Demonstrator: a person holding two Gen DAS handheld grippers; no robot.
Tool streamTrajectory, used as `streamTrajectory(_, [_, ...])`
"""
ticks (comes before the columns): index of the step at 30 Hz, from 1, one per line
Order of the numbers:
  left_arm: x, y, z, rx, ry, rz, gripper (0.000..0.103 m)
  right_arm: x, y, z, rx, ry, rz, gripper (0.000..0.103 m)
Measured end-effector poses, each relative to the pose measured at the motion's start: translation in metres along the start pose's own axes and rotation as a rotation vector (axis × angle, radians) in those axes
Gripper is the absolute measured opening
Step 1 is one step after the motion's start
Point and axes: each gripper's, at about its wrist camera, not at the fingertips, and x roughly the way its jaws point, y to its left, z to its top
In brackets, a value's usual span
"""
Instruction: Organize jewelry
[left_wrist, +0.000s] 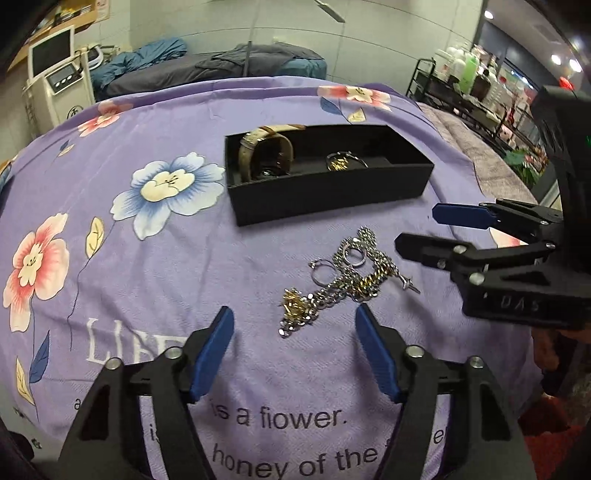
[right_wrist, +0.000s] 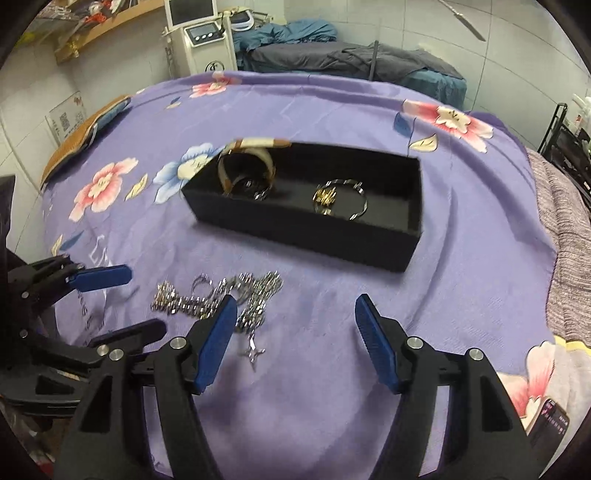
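— Blue-padded left tongs (left_wrist: 295, 350) hang parted and empty, just short of the tangled chains (left_wrist: 347, 273) on the purple bedspread (left_wrist: 147, 258).

— And the right tongs (right_wrist: 295, 339)?

— Also spread, holding nothing; one pad overlaps the chain heap in view, contact unclear.

— How far along, would you say?

— Partway. Beyond the heap, the black box (left_wrist: 325, 195) already holds a strapped watch (left_wrist: 266, 151) and a gold-and-silver bangle (left_wrist: 345, 160). The chains, rings (left_wrist: 321, 271) and star pendant (right_wrist: 254, 352) remain outside.
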Motion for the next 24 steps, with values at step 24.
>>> streamTrajectory(24, [0.019, 0.017, 0.01, -0.13, 0.033, -0.009, 0.017, 0.015, 0.025, 0.014, -0.08, 0.013, 0.058, 0.052])
